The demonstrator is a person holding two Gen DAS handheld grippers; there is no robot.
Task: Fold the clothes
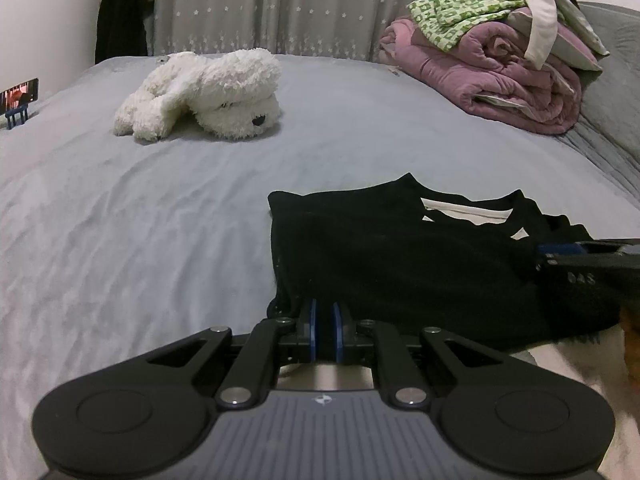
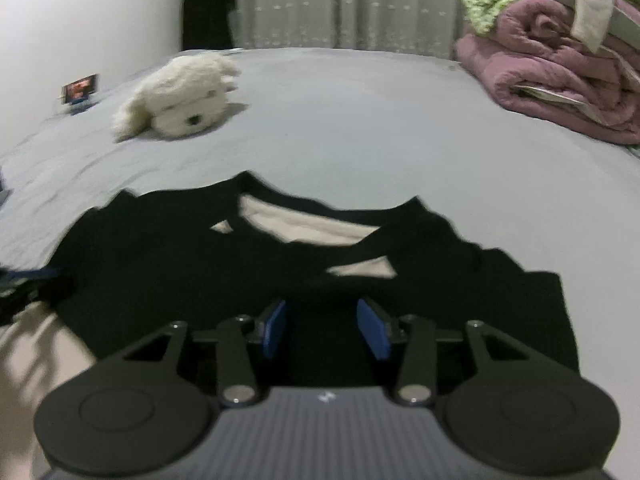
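The black garment [image 1: 400,248] is lying partly folded on the grey bed [image 1: 140,220], near its front edge, with a pale inner layer showing at the neck. The left hand-held gripper [image 1: 325,312] is sitting at the garment's near hem with its blue pads almost together; whether cloth is pinched between them I cannot tell. The right hand-held gripper [image 2: 326,320] is hanging over the garment with its pads apart, gripping nothing. A white plush dog [image 1: 208,96] and a pile of bedding [image 1: 500,60] are lying farther back.
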